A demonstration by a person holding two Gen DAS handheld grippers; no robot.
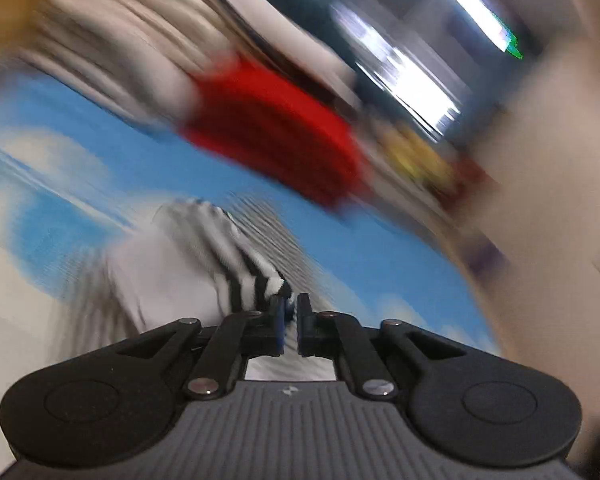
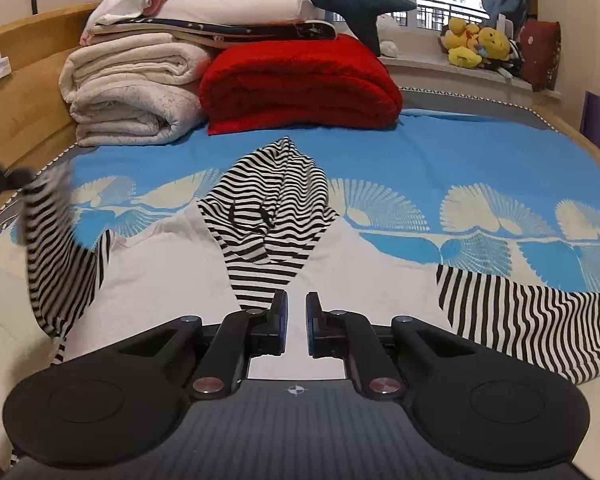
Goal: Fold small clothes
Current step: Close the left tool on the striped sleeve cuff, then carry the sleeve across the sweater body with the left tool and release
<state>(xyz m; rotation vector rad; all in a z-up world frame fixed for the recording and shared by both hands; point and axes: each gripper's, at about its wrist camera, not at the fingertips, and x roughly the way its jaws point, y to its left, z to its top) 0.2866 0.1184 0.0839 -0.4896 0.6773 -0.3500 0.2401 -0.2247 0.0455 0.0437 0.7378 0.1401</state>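
The left gripper [image 1: 289, 322] has its fingers nearly closed on a corner of the striped shirt [image 2: 272, 216], and the cloth trails away ahead of it above the bed [image 2: 440, 140]. In the right view this raised part hangs at the left edge of the bed. The right gripper [image 2: 296, 326] hovers with its fingers a narrow gap apart; no cloth shows between them. The shirt's bunched middle lies straight ahead of it, its long axis running from the left edge across to the sleeve spread at the right. The right gripper is the nearer to that sleeve.
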